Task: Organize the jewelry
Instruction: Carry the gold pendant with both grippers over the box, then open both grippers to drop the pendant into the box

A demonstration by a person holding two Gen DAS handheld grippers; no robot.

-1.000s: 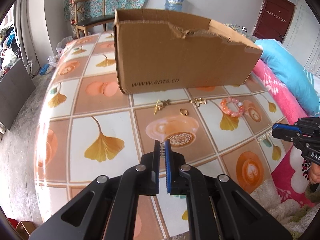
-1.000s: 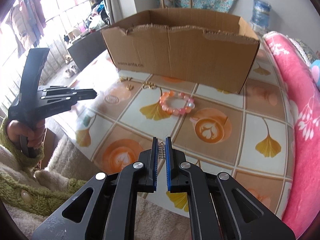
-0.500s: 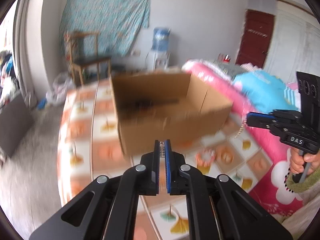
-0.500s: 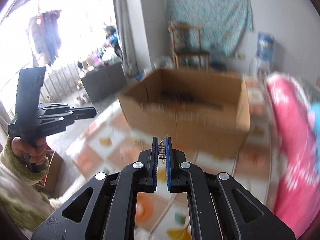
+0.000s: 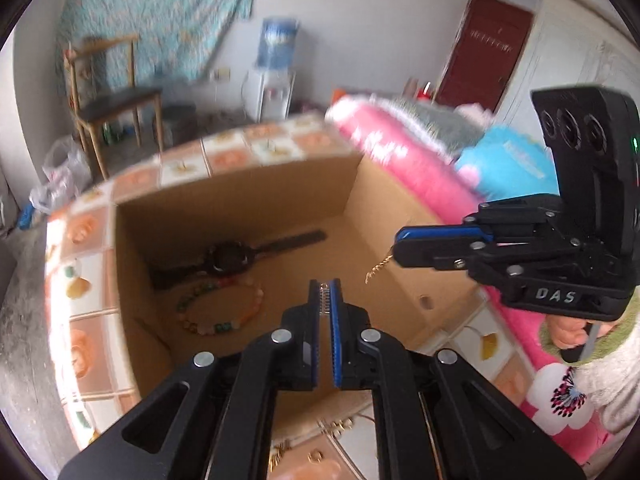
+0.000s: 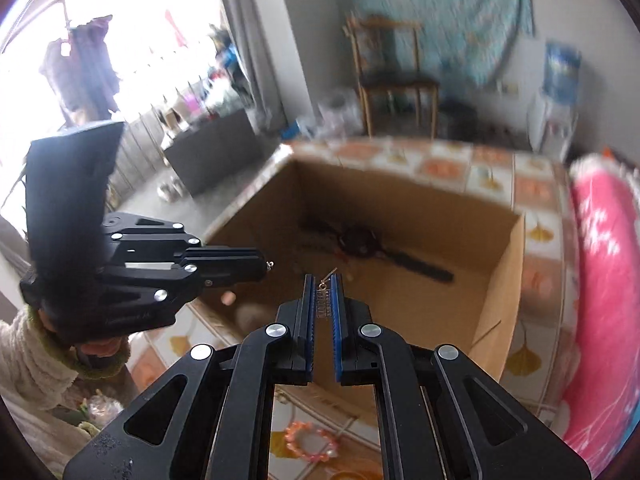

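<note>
My left gripper [image 5: 325, 286] is shut on a small silver earring [image 5: 325, 300] and hovers over the open cardboard box [image 5: 240, 196]. My right gripper [image 6: 323, 280] is shut on a similar small earring [image 6: 323, 306], also above the box [image 6: 496, 280]. In each wrist view the other gripper shows from the side: the right gripper [image 5: 398, 246] with a gold piece [image 5: 378, 270] dangling from its tip, and the left gripper [image 6: 262, 266]. On the box floor lie a black watch [image 5: 228, 258] and a bead bracelet [image 5: 222, 306].
The box stands on a table [image 5: 88, 280] with a tile-pattern cover. A pink bead bracelet [image 6: 310, 440] and small gold pieces [image 5: 336, 426] lie on the table in front of the box. Pink bedding [image 6: 600, 280] runs along the right side. A chair [image 6: 392, 64] stands behind.
Both grippers have risen from low over the table and moved forward to above the open box. Each still pinches its earring. The inside of the box has come into view.
</note>
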